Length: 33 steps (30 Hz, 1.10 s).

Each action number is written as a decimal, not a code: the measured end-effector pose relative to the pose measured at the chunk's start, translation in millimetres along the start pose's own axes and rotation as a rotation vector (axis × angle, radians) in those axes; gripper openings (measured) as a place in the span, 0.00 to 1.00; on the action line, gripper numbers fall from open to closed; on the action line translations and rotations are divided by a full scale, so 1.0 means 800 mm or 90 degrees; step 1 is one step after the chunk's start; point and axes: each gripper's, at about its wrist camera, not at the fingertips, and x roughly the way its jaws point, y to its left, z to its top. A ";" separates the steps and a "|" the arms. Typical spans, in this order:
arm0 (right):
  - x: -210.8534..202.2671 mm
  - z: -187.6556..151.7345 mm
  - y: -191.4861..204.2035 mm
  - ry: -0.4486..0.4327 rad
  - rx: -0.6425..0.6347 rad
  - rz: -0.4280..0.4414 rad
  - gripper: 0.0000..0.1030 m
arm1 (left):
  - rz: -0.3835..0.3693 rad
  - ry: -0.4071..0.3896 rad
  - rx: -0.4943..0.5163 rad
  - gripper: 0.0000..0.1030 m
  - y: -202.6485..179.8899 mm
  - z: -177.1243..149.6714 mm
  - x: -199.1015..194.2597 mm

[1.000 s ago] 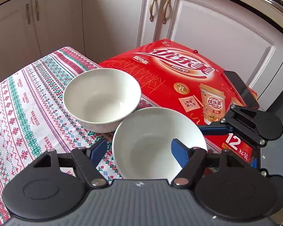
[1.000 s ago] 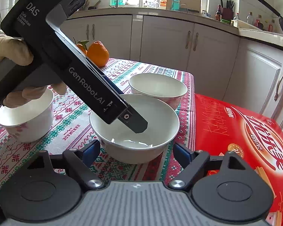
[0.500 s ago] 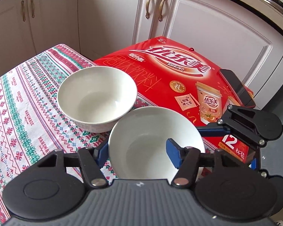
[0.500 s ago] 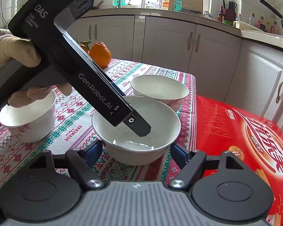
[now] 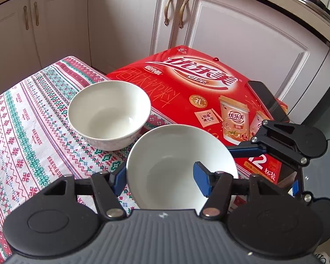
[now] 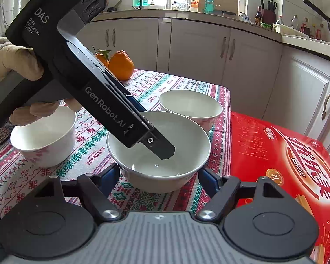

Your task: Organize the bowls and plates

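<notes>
Near bowl (image 5: 176, 167) sits on the counter (image 5: 28, 136), at the edge next to the red box (image 5: 200, 92). Left gripper (image 5: 158, 178) straddles its rim: one blue finger (image 5: 201, 181) inside the bowl, the other outside the wall, jaws closed onto the rim, though contact itself is hard to confirm. Right gripper (image 6: 158, 176) sits low in front of the same bowl, jaws apart, flanking its wall, not touching. Second bowl (image 5: 109, 113) stands just behind the near bowl, beside the box. Third bowl (image 6: 44, 135) is well to the left of the near bowl, under the left hand (image 6: 17, 66). Oranges (image 6: 118, 62) lie far behind it.
</notes>
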 end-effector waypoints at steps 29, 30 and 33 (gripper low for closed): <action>-0.042 0.053 0.109 -0.040 -0.086 0.065 0.80 | 0.078 -0.088 -0.045 0.60 0.015 -0.070 -0.144; -0.040 0.054 0.112 -0.039 -0.087 0.069 0.80 | 0.081 -0.088 -0.049 0.60 0.018 -0.074 -0.147; -0.033 0.058 0.122 -0.035 -0.090 0.079 0.80 | 0.089 -0.091 -0.058 0.60 0.027 -0.083 -0.153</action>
